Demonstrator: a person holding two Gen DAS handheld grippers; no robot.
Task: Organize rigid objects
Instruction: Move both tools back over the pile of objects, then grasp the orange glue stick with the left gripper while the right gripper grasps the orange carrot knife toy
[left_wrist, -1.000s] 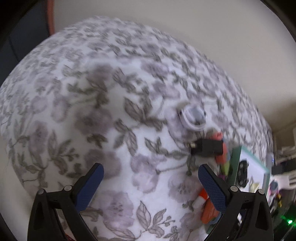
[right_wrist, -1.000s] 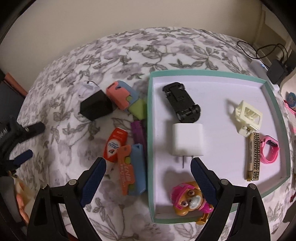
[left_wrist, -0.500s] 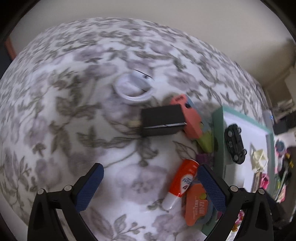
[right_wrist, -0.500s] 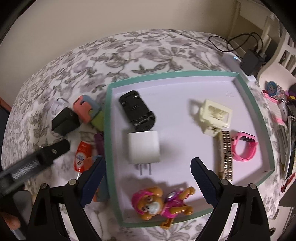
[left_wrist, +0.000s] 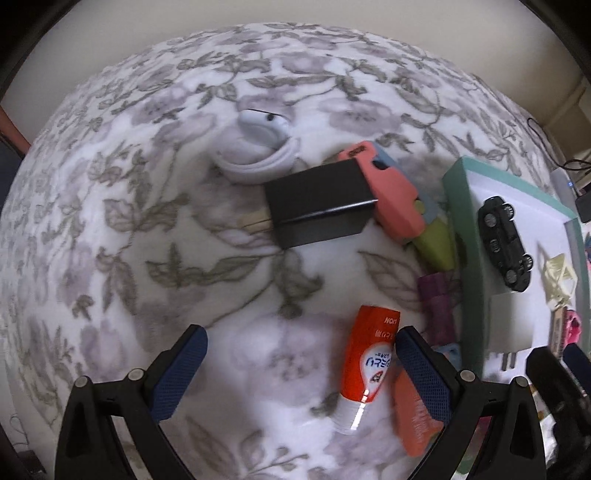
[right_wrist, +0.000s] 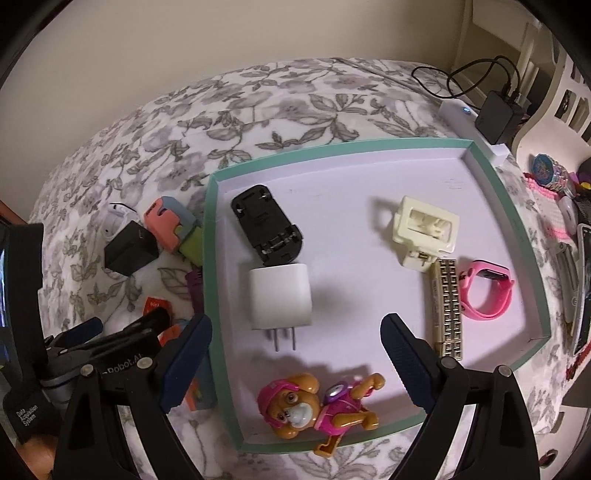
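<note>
My left gripper (left_wrist: 299, 354) is open above the floral bedspread. A red-orange tube (left_wrist: 369, 365) lies just inside its right finger. Beyond it sit a black charger block (left_wrist: 317, 205), a white coiled cable (left_wrist: 258, 147), a coral block (left_wrist: 384, 199), a green block (left_wrist: 436, 243) and a purple piece (left_wrist: 437, 306). My right gripper (right_wrist: 295, 332) hangs open over the teal-rimmed tray (right_wrist: 210, 258). In the tray lie a white charger (right_wrist: 280, 295), a black toy car (right_wrist: 266, 225), a cream clip (right_wrist: 424, 229), a gold bar (right_wrist: 447, 306), a pink watch (right_wrist: 487, 291) and a puppy figure (right_wrist: 314, 406).
An orange flat item (left_wrist: 413, 417) lies under the left gripper's right finger. A white power strip with a black adapter (right_wrist: 495, 118) sits behind the tray's far right corner. Small cluttered items (right_wrist: 554, 173) lie right of the tray. A wall runs behind the bed.
My left gripper has swung right and closer to the loose objects; the tube now lies by its right finger. My right gripper has shifted right, over the tray.
</note>
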